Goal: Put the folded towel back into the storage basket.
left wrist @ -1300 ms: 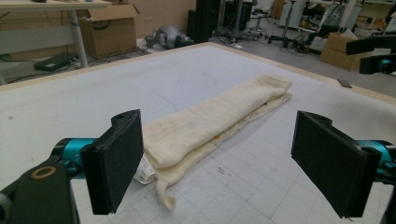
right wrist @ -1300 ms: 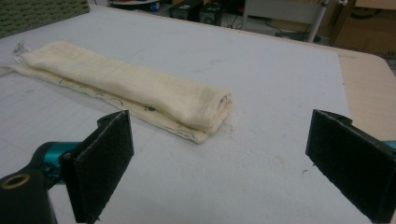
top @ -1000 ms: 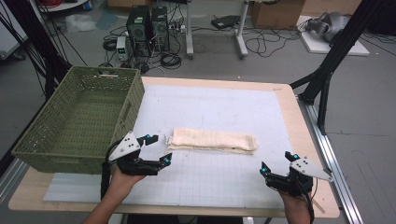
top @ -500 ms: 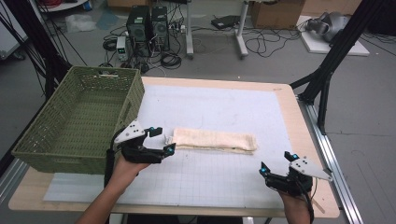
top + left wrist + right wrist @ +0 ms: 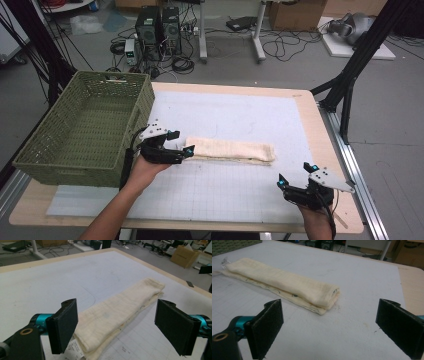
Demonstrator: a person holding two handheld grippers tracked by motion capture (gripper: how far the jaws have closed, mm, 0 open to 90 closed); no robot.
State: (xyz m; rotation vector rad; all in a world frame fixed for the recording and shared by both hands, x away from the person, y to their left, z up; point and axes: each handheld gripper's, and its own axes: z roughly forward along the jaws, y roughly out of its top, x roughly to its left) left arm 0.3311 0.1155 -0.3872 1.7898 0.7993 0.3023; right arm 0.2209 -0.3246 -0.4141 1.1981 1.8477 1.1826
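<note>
**Two open claws, one folded cloth**

Two claws are mine, and neither grips anything. At the worktop's left edge sits the green basket (image 5: 82, 130), overhanging it. Just right of it, my left claw (image 5: 181, 149) hangs with jaws spread wide around the near end of the folded cream cloth (image 5: 231, 150), which lies mid-worktop along its length; whether a pad touches the fabric I cannot tell. To grasp well, I judge I should lower until both pads straddle every layer, tag end included, then close squarely. Near the worktop's front right corner, my right claw (image 5: 298, 186) hovers released, well apart from the cloth's far end.
</note>
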